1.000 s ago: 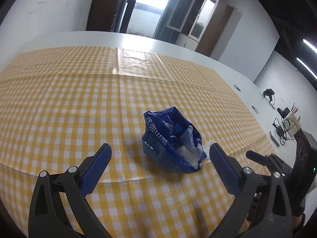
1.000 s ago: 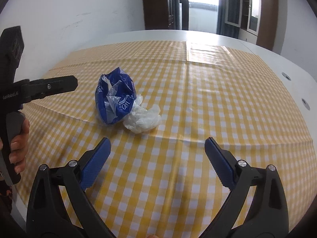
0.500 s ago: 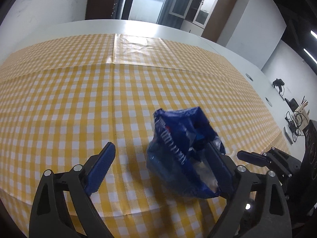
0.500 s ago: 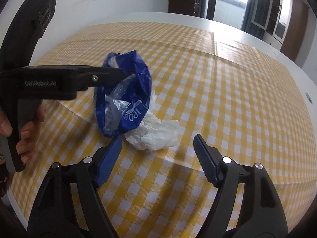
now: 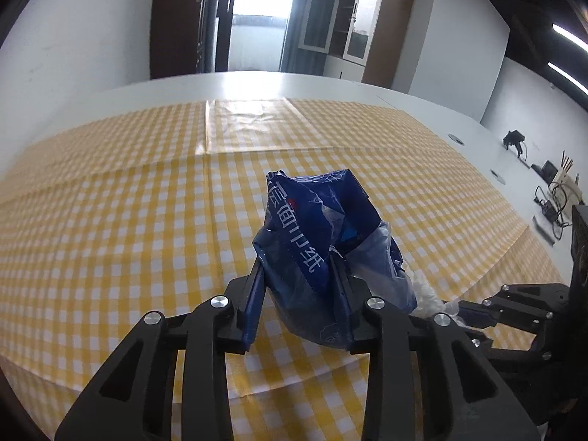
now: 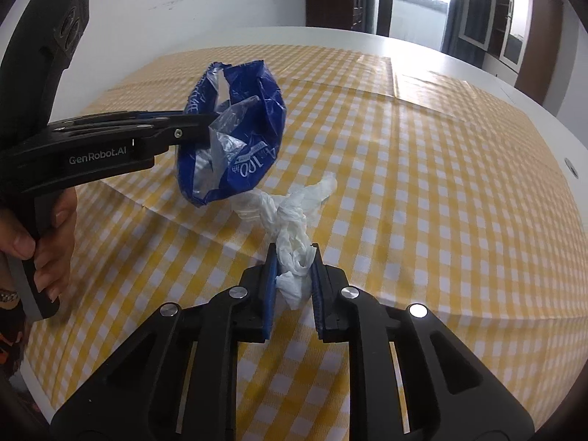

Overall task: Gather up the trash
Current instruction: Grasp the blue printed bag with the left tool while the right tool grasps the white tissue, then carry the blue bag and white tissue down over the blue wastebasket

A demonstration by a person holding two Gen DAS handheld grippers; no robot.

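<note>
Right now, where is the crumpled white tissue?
The crumpled white tissue lies on the yellow checked tablecloth near its front edge, one end between the closing right tongs, just right of the blue plastic wrapper gripped by the left tongs.

Two fisheye views, both bright with daylight. The light enters through a doorway (image 5: pixel 257 33) at the far end of the room, blown out to near white. It throws a pale glare across the glossy yellow checked tablecloth (image 5: pixel 110 220) and the white tabletop (image 5: pixel 257 84) beyond. Ceiling strip lights (image 5: pixel 567 33) glow at upper right. Shadows are soft and short. Straight edges bow outward, and the corners darken to black. Focus is sharp overall.
</note>
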